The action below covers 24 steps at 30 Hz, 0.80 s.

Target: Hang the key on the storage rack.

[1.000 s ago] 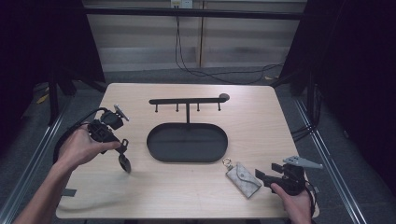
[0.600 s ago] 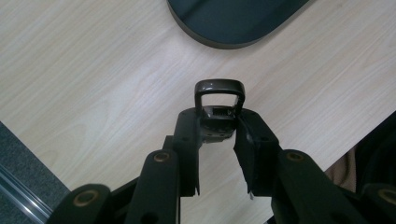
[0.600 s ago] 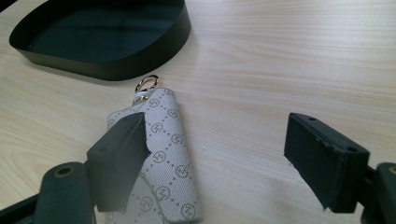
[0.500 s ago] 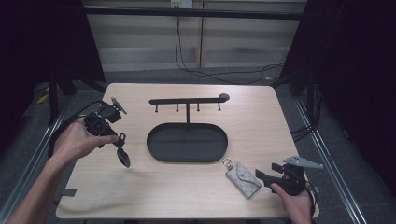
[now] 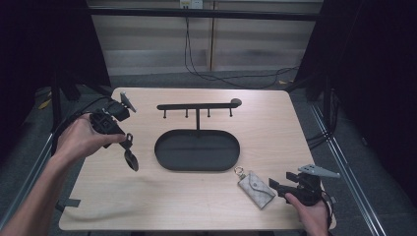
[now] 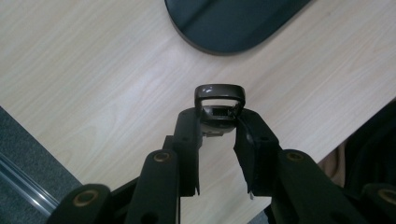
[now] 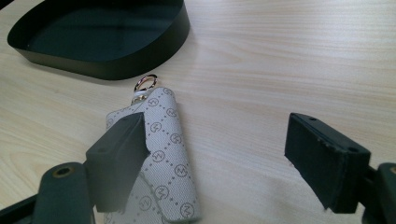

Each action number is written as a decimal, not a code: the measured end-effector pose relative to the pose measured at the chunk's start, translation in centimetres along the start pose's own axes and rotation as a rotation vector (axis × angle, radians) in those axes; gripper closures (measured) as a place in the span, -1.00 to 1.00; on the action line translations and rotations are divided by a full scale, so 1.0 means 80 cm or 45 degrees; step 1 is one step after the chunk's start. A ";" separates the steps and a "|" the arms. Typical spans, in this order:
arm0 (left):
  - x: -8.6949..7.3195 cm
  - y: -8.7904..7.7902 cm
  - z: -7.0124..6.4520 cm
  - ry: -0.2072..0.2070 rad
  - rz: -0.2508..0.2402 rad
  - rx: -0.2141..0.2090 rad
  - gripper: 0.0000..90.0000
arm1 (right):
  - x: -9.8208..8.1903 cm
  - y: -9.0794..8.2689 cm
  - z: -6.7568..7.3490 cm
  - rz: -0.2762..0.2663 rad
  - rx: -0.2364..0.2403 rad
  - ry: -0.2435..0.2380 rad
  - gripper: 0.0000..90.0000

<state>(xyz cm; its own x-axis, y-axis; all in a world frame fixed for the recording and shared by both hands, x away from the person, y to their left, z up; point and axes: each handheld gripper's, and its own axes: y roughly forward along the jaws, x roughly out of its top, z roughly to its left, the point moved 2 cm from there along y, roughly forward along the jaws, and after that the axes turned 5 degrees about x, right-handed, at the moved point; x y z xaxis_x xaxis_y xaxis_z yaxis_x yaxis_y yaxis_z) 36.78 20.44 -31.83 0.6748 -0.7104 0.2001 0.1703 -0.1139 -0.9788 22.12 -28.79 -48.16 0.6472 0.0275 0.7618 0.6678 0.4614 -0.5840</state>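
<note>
Key fob (image 6: 219, 105) sits pinched in the left gripper (image 5: 129, 143), hanging long-axis down from its tips, with the hook rack (image 5: 198, 106) ahead and to its right; the right gripper (image 7: 215, 158) stands wide beside the key pouch (image 7: 163, 158)

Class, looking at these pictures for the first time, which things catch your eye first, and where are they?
The black oval tray with its hook rack stands mid-table. At left, the left gripper holds a dark key fob above the wood. Front right, a patterned grey key pouch lies by the open right gripper.
</note>
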 end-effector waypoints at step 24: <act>0.038 -0.008 -0.001 -0.043 0.020 -0.008 0.57 | 0.000 0.000 0.000 0.003 0.009 0.000 -0.57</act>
<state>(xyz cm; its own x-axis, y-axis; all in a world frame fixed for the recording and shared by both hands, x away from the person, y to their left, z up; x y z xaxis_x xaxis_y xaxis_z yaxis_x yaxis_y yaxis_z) 38.66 18.33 -30.62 0.7012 -0.6883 0.1862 0.1555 -0.1073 -0.9820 22.11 -28.77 -48.18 0.6487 0.0281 0.7605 0.6638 0.4679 -0.5835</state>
